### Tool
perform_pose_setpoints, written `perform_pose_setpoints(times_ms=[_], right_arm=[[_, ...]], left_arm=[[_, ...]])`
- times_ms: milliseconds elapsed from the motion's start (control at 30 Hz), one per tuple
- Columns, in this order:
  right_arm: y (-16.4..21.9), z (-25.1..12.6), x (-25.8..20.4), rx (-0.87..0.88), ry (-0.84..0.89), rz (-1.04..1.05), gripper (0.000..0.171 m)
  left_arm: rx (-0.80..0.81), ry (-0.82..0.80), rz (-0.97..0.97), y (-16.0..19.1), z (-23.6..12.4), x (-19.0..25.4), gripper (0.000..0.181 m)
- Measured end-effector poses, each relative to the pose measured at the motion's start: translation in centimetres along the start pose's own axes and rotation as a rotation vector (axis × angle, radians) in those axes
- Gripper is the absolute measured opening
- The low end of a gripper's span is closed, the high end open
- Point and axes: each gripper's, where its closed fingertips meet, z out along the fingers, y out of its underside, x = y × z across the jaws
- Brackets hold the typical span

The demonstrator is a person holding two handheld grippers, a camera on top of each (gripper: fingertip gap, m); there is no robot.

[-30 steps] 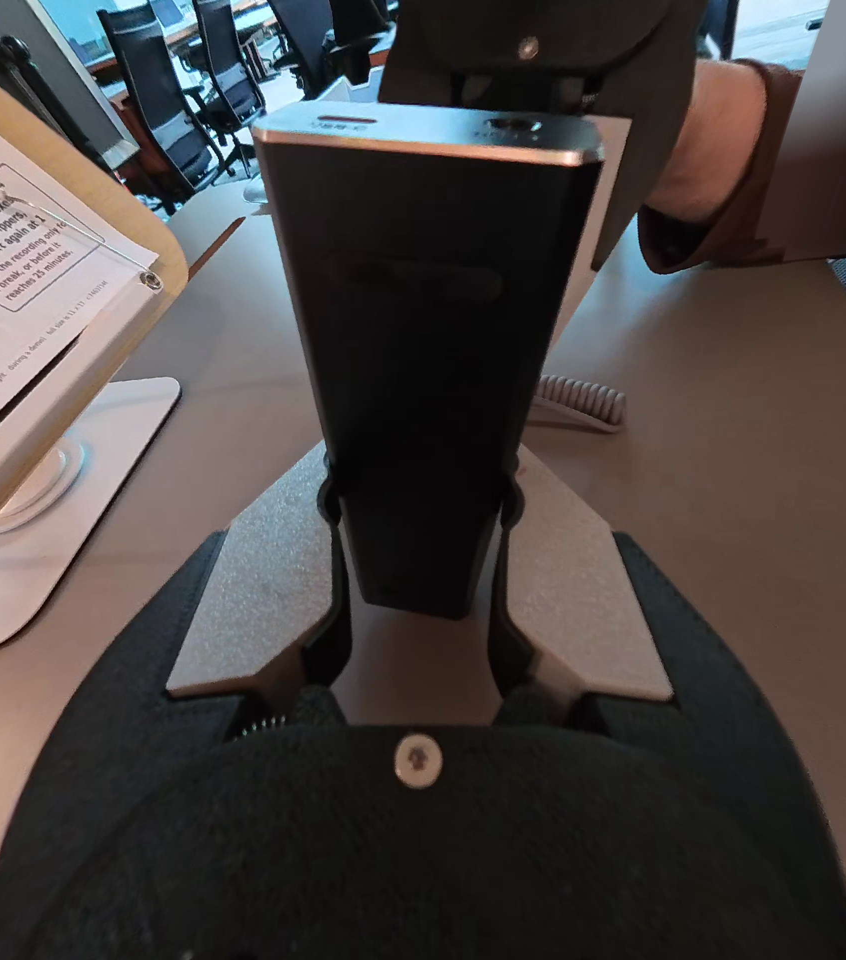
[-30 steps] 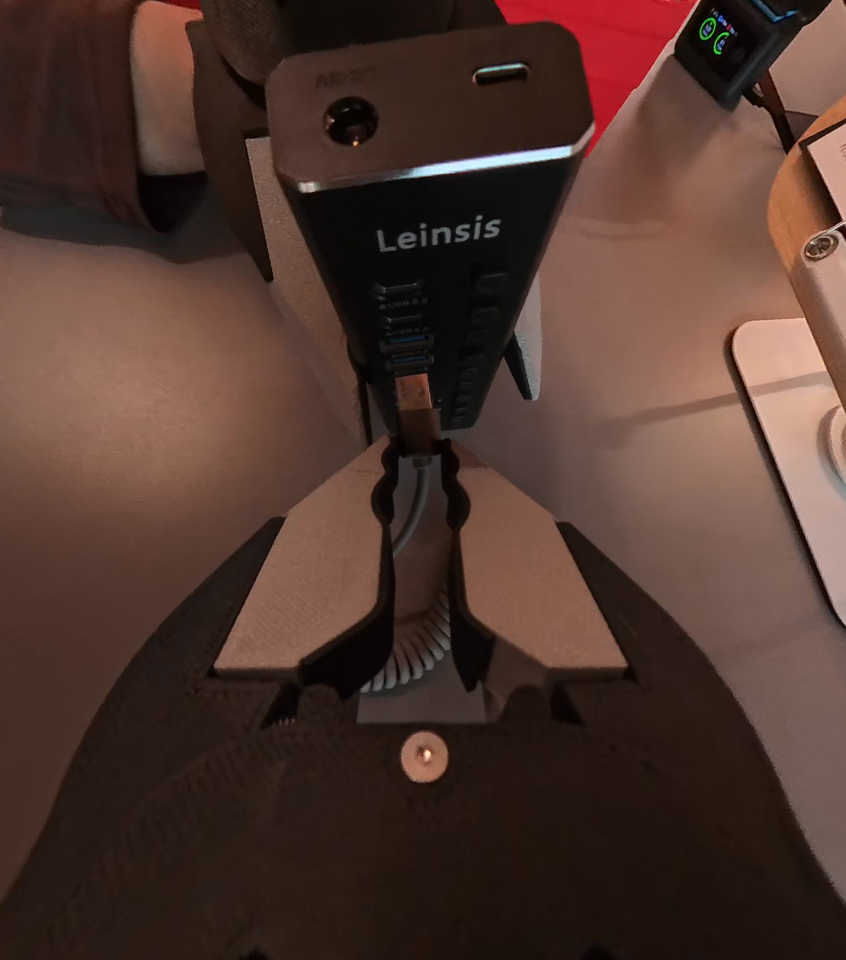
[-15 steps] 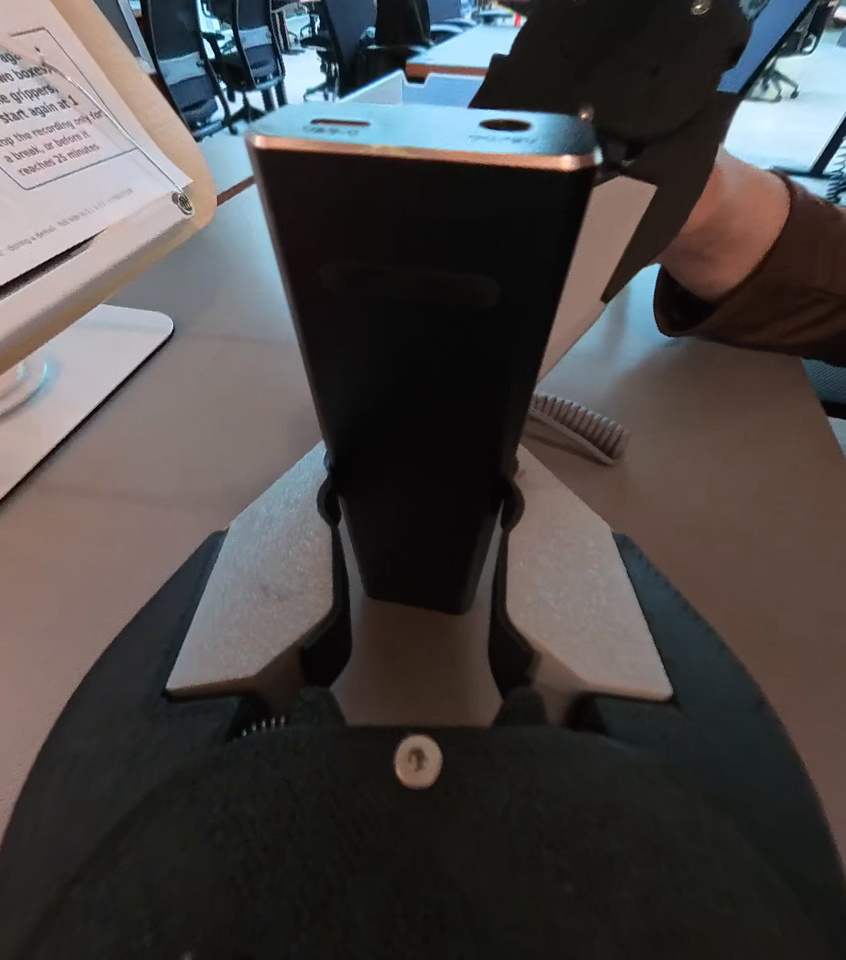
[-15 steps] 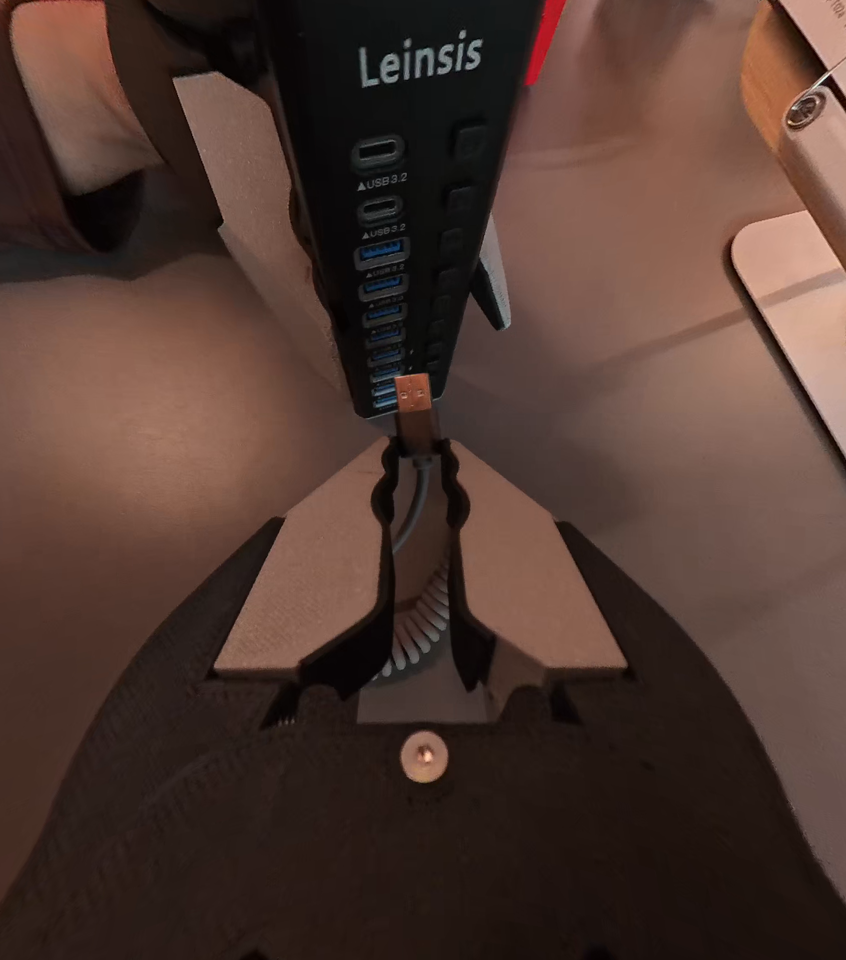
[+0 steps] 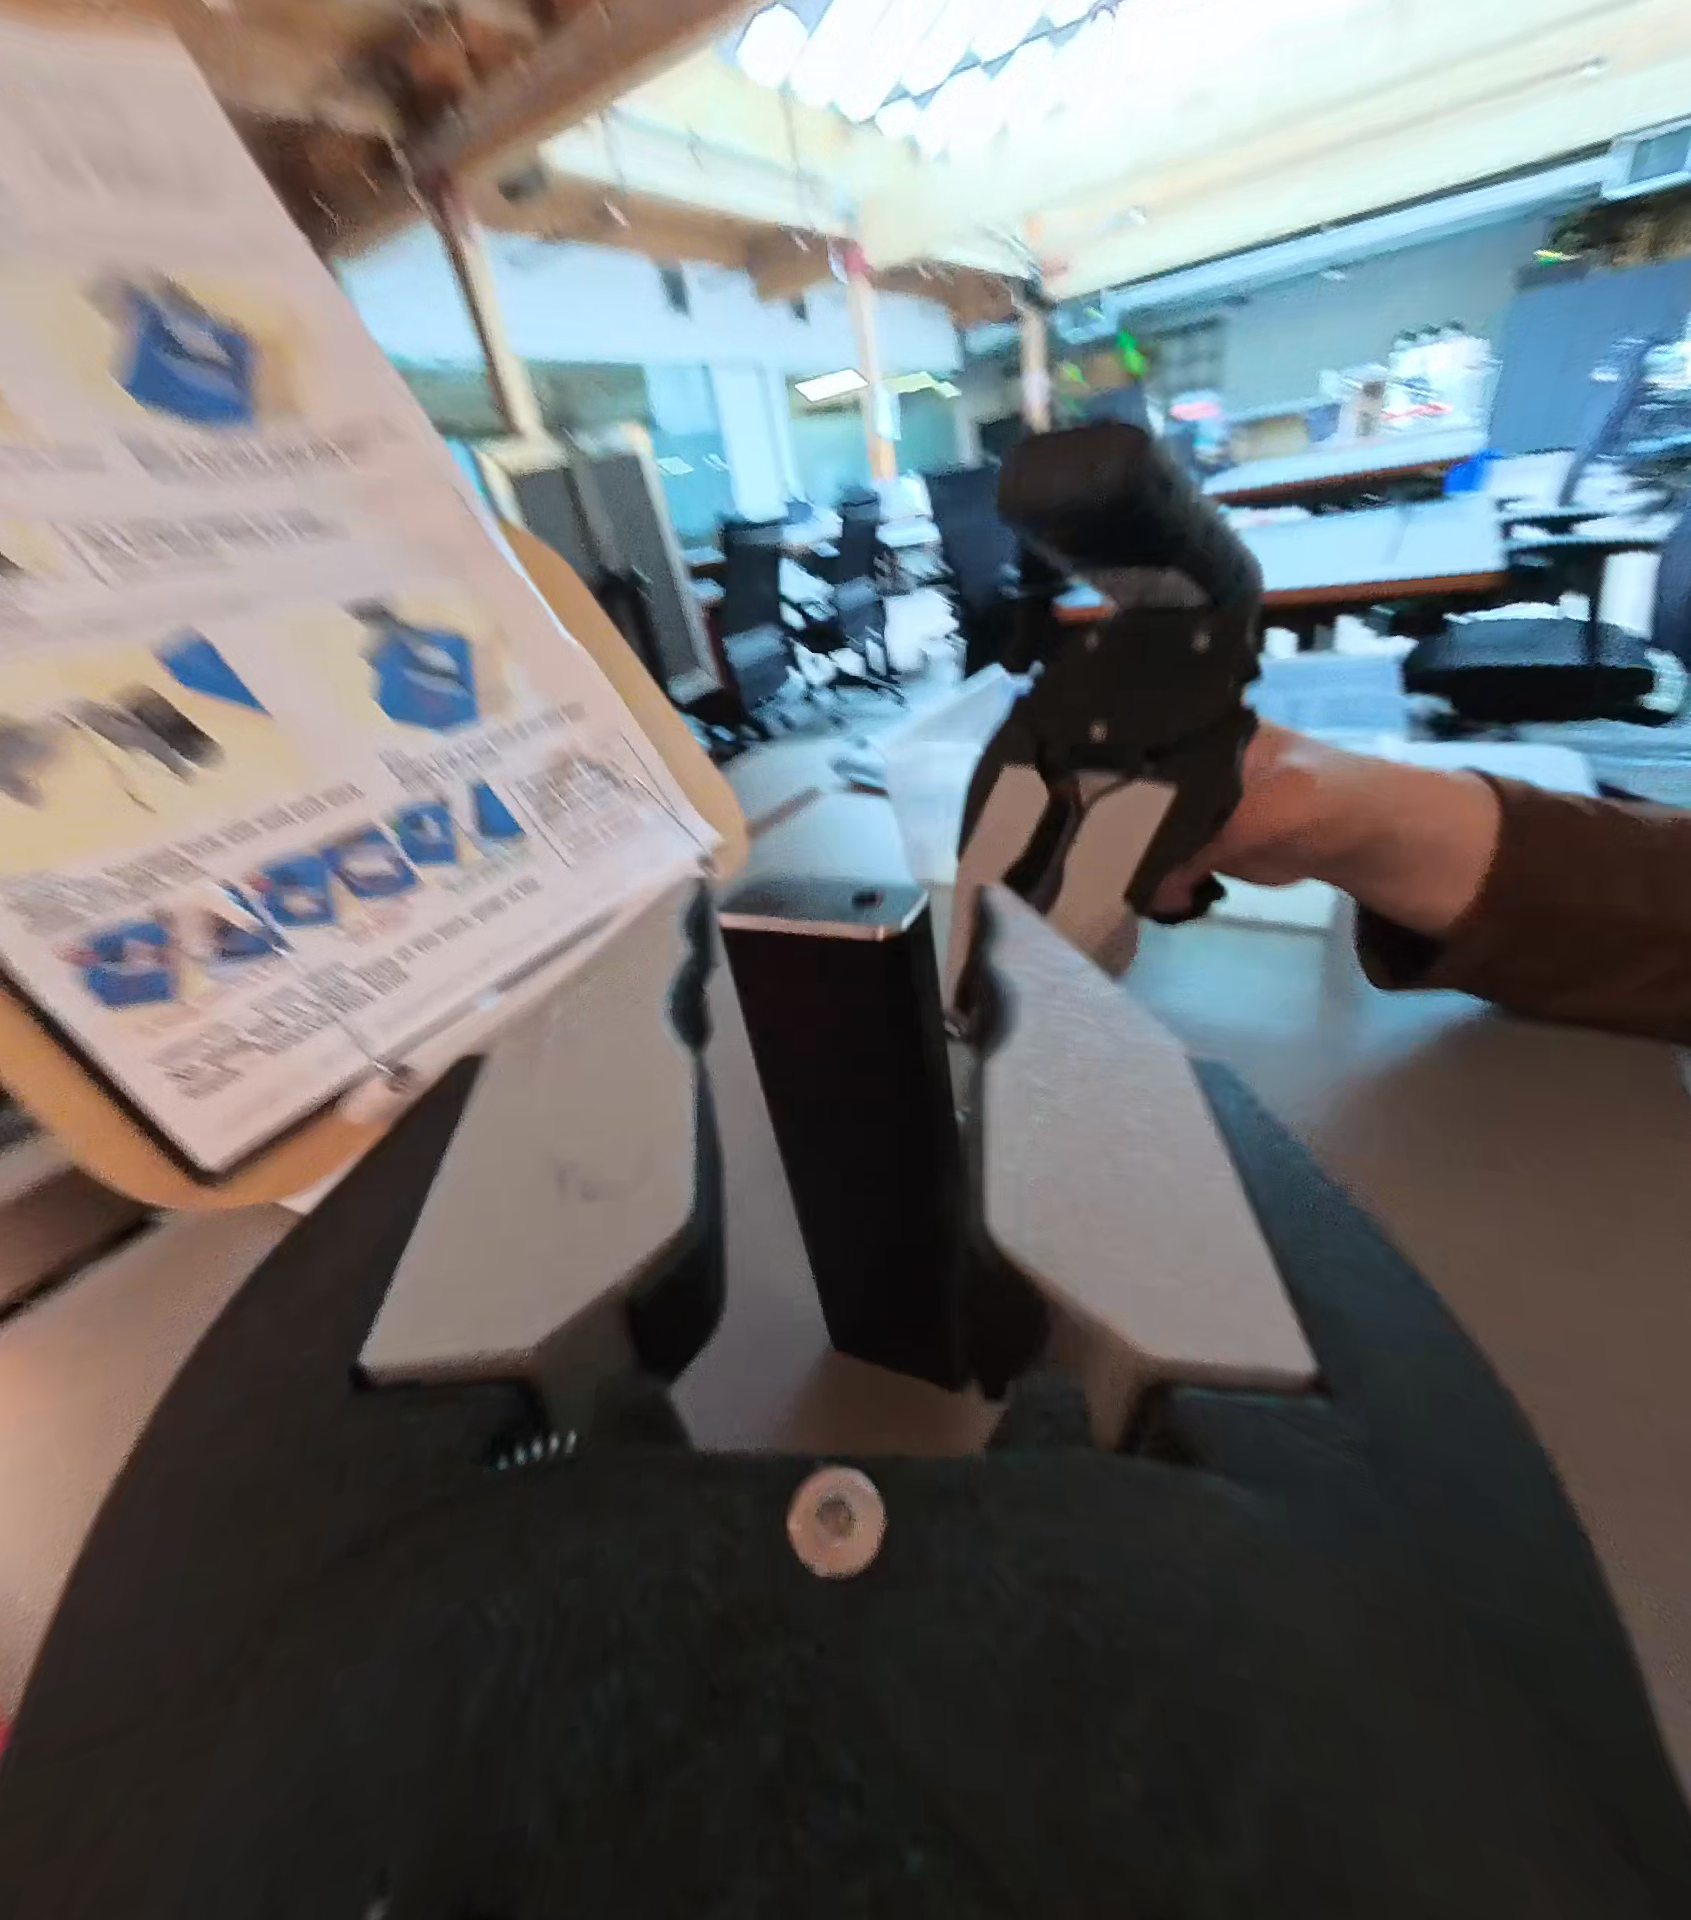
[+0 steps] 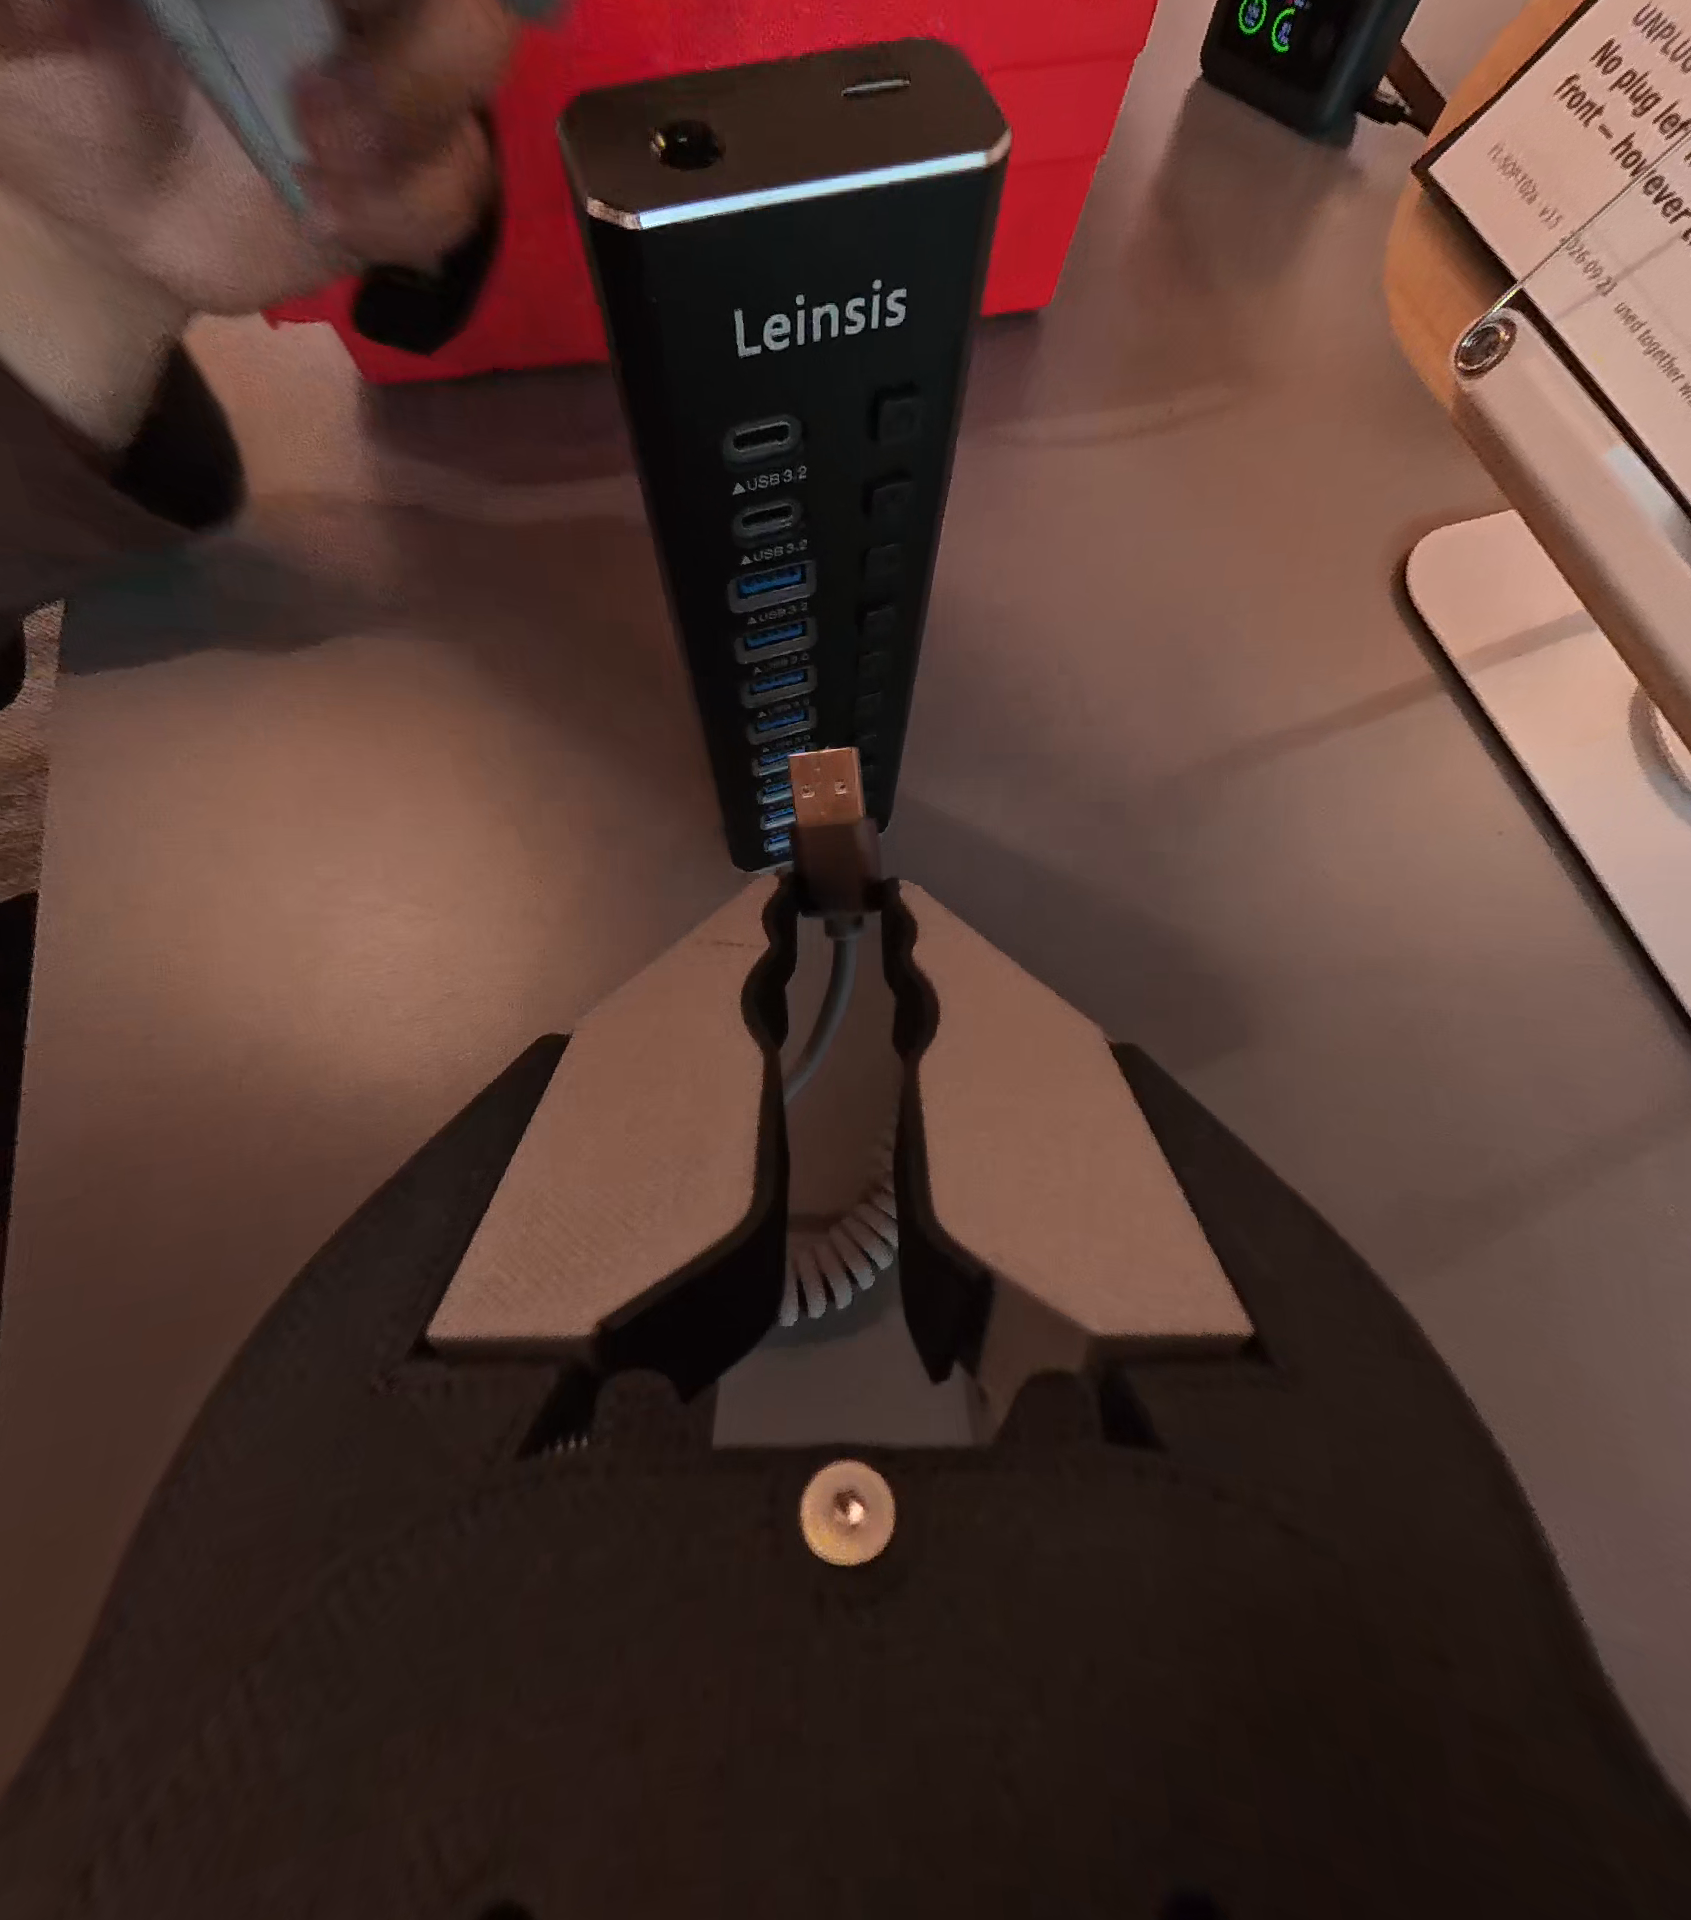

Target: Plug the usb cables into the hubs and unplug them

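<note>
I see the hub (image 6: 799, 447) upright on the bench (image 6: 1184, 831), between my left fingers (image 5: 602, 1122); the plug (image 6: 828, 821) just before its lowest ports, the document stand (image 6: 1589, 665) to its right, a box (image 6: 1049, 156) behind

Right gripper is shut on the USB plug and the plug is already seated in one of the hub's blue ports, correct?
Not quite. The right gripper is shut on the USB plug, but the plug is not seated: in the right wrist view its bare metal end shows whole in front of the hub, outside the blue ports.
</note>
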Motion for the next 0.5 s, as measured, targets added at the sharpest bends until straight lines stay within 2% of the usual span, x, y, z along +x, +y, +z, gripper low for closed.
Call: perform_pose_setpoints(times_ms=[67,100,133,233,500], right_arm=[[0.0,-0.1,0.0,-0.002,0.004,-0.005,0.013],[-0.1,-0.2,-0.1,0.001,0.000,-0.012,0.013],[-0.2,-0.3,-0.4,0.004,-0.008,-0.021,0.013],[-0.7,-0.8,-1.7,0.023,-0.058,-0.082,0.013],[-0.9,-2.0,-5.5,0.048,-0.195,-0.237,0.013]], left_arm=[[0.041,-0.099,0.110,-2.2,-0.8,1.0,0.013],[0.028,-0.131,0.176,-2.8,-0.7,1.8,0.011],[-0.032,-0.124,0.243,-2.7,0.0,3.0,0.014],[-0.374,0.001,0.379,0.8,2.1,6.6,0.049],[-0.701,0.062,0.747,5.7,4.0,8.9,0.046]])
